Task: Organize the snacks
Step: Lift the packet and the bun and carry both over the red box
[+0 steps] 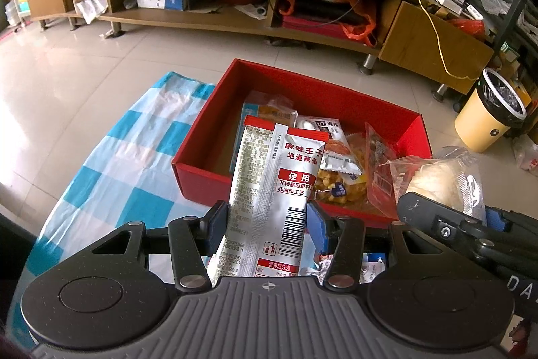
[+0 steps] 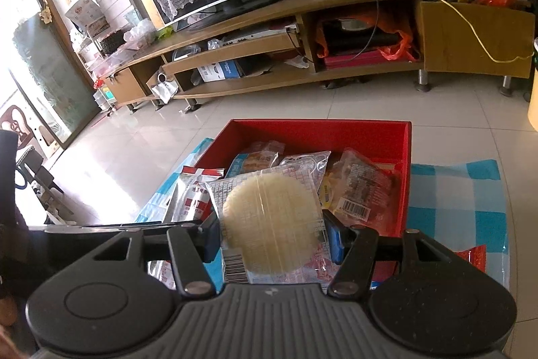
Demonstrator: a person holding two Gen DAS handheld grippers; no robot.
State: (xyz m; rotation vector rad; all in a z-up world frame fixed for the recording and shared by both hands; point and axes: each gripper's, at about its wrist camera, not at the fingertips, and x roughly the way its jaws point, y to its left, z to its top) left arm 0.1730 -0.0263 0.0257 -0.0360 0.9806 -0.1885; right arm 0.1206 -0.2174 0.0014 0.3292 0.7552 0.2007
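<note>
1. We see a long wooden TV cabinet (image 1: 235, 22) across the tiled floor, well behind everything else.
2. Our bench wears a blue-and-white checked cloth (image 1: 127, 164), and the red box (image 1: 201, 172) sits on it.
3. Inside the red box lie several snack packets (image 1: 339, 170), heaped toward its right side.
4. Our left gripper (image 1: 269, 221) has its jaws clenched on a silver-and-red snack pouch (image 1: 272, 184), held upright just in front of the box's near wall.
5. Our right gripper (image 2: 274, 239) has its jaws clamped on a clear-wrapped round pale cake (image 2: 272, 221), raised at the box's near edge.
</note>
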